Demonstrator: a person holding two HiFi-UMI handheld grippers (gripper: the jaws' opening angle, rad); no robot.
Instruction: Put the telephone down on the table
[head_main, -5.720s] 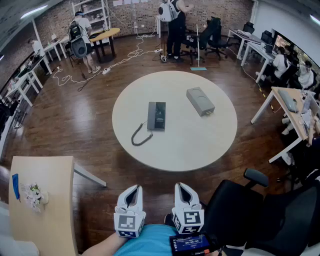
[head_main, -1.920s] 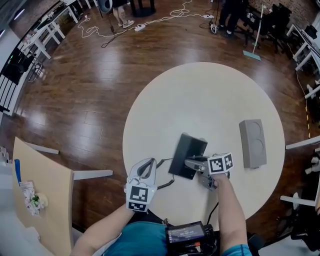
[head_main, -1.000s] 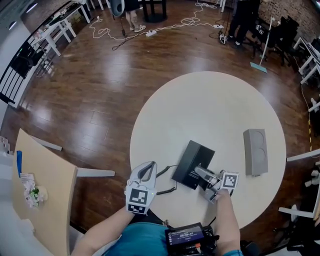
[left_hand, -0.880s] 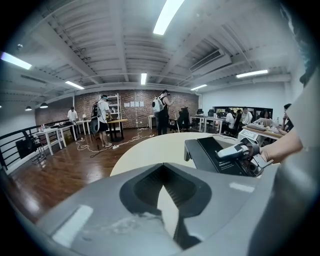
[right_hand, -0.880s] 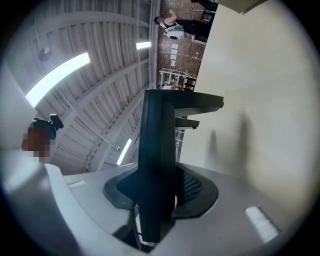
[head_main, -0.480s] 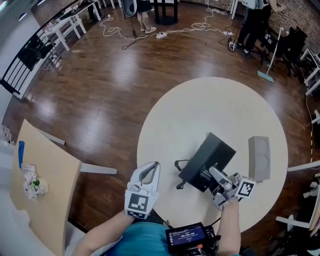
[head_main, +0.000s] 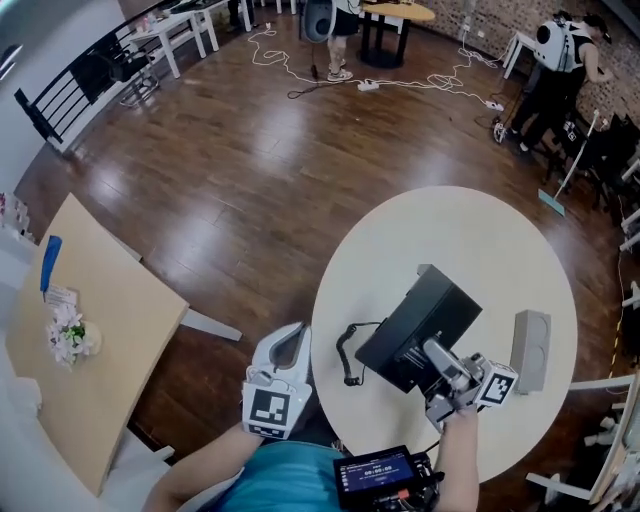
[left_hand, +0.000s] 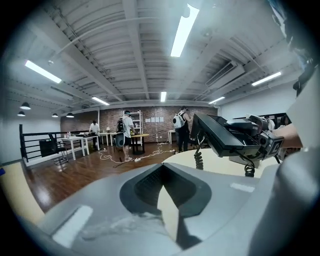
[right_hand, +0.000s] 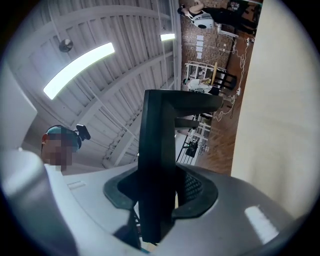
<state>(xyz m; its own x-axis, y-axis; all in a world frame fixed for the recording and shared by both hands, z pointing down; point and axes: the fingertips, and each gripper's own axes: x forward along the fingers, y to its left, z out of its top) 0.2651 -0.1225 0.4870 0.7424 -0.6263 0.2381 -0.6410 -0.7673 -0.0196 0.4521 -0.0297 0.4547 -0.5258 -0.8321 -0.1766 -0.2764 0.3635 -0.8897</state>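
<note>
The black telephone is tilted up above the round cream table, its coiled cord hanging off its left end. My right gripper is shut on the phone's near edge; in the right gripper view the phone's dark body stands clamped between the jaws. My left gripper hovers just left of the table's rim, shut and holding nothing. In the left gripper view the lifted phone shows to the right, above the tabletop.
A grey box lies on the table to the right of the phone. A wooden table with a small flower bunch stands at left. Cables trail over the far floor, where people stand by desks.
The right gripper has lifted the telephone off the table and tilted it, the cord now dangling. The left gripper has risen a little beside the table's edge.
</note>
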